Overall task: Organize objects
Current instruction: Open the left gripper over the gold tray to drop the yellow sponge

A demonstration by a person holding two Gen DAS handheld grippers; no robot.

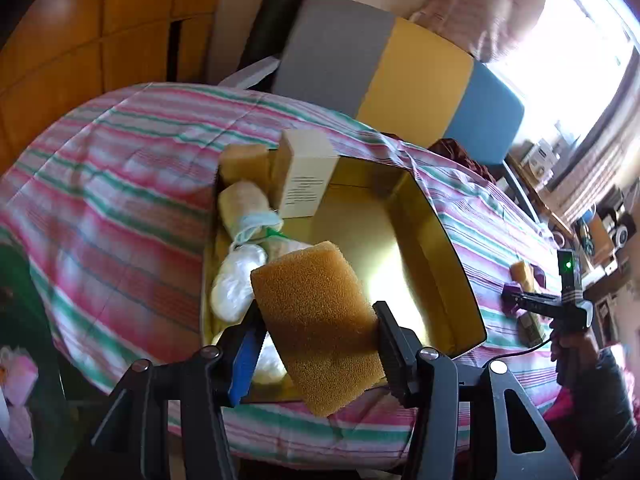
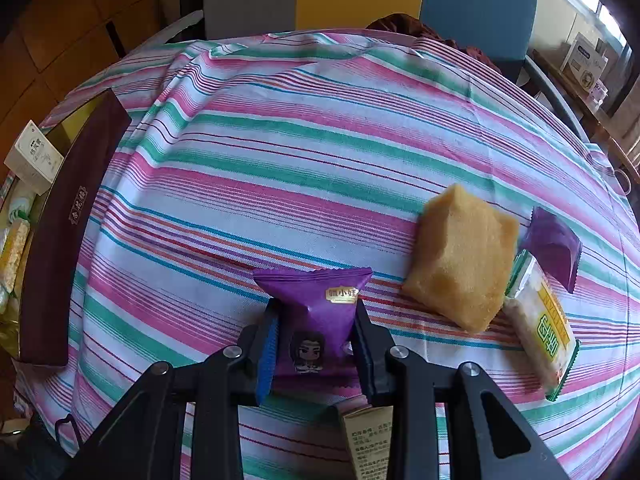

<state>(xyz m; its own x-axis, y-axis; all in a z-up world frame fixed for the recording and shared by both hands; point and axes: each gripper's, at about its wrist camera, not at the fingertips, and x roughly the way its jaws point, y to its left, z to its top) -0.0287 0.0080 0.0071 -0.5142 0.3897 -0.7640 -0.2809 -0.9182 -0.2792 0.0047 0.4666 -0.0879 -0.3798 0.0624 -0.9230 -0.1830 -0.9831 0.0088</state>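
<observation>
Striped cloth (image 2: pixel 320 128) (bed): left gripper (image 1: pixel 316 344) clamps sponge (image 1: pixel 316 320), right gripper (image 2: pixel 316 344) pinches purple packet (image 2: pixel 316 304)

I see daylight flooding from the window (image 1: pixel 592 60), blown out white; glare pools on the gold box floor (image 1: pixel 400 280). Fisheye bending curves the striped tablecloth (image 2: pixel 320 140), and corners vignette dark.

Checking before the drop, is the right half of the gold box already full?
No, the gold box shows bare shiny floor on its right; the items crowd its left side.
</observation>
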